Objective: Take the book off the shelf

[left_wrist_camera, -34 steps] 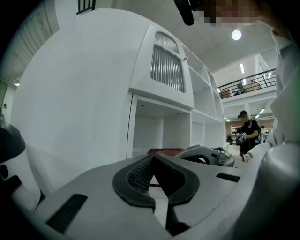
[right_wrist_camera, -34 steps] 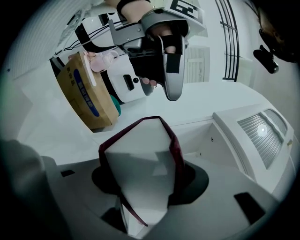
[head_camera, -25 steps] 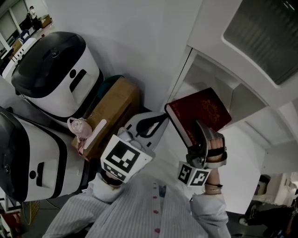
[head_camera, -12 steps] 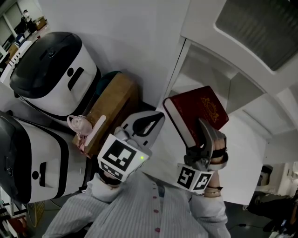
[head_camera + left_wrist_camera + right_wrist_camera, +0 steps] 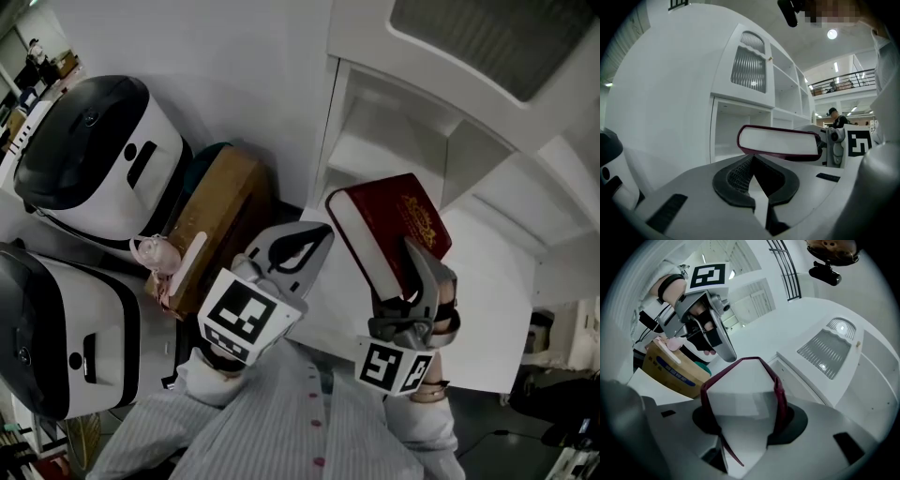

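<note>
Nearest, the left gripper (image 5: 296, 247) has its jaws together on nothing, just left of the work. The right gripper (image 5: 401, 270) is clamped across the near end of the red book (image 5: 410, 212), which is in the air, clear of the white shelf (image 5: 373, 142). Held at one end only, the book may pivot or slip out — or its far corner may clip the shelf edge.

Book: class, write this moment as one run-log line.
book: held in front of shelf | right gripper: shut on book | left gripper: shut, empty
</note>
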`<state>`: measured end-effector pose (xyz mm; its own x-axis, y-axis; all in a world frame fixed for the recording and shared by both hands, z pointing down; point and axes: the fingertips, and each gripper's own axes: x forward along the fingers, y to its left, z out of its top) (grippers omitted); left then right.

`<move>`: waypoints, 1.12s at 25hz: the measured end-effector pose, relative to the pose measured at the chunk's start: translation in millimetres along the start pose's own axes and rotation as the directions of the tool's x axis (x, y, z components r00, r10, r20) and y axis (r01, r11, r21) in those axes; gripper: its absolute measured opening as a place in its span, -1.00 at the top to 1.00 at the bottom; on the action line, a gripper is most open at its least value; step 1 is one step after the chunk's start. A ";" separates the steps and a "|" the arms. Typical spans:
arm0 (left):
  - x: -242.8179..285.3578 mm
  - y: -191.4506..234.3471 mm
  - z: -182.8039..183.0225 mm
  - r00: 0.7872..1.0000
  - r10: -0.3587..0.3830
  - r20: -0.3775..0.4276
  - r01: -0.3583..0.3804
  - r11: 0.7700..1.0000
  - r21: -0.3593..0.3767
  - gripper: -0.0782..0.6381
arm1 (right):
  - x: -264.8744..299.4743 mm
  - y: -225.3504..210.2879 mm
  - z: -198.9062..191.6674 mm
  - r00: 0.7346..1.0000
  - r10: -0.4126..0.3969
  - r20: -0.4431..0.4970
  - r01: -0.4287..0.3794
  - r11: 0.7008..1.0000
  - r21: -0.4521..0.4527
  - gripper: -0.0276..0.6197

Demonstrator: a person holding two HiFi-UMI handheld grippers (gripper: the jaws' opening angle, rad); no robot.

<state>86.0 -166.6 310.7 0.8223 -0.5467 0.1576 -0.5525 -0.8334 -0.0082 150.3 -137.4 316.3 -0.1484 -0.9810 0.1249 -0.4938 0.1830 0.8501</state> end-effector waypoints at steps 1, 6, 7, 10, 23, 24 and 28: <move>0.8 -3.1 0.8 1.000 -0.006 0.001 0.006 1.000 0.002 0.75 | -4.0 -1.9 -1.0 1.000 -0.003 -0.005 0.003 1.000 0.022 0.25; 7.4 -21.4 3.7 0.999 -0.051 0.008 0.050 0.999 0.016 0.75 | -24.1 -11.0 -11.0 0.999 -0.013 -0.043 0.019 0.990 0.138 0.25; 9.0 -25.1 4.0 0.998 -0.060 0.010 0.060 0.998 0.018 0.75 | -27.8 -11.7 -14.1 0.998 -0.012 -0.055 0.020 0.988 0.154 0.25; 13.9 -35.4 6.3 0.996 -0.088 0.017 0.088 0.996 0.024 0.75 | -38.8 -14.3 -24.3 0.996 -0.004 -0.085 0.022 0.978 0.207 0.25; 29.4 -72.4 3.5 0.981 -0.194 0.011 0.193 0.981 0.033 0.75 | -73.2 -19.8 -56.8 0.995 -0.027 -0.097 0.075 0.841 0.536 0.25; 30.2 -74.8 2.8 0.980 -0.199 0.010 0.199 0.979 0.033 0.75 | -74.9 -19.5 -59.2 0.995 -0.032 -0.099 0.082 0.822 0.564 0.25; 32.5 -83.7 -0.3 0.975 -0.221 0.003 0.221 0.975 0.029 0.75 | -82.1 -16.4 -69.9 0.992 -0.027 -0.125 0.102 0.757 0.645 0.25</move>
<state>159.0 -114.6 316.8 0.9248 -0.3488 0.1522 -0.3527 -0.9357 -0.0019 230.4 -64.4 327.9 -0.0265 -0.9860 0.1649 -0.9417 0.0799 0.3268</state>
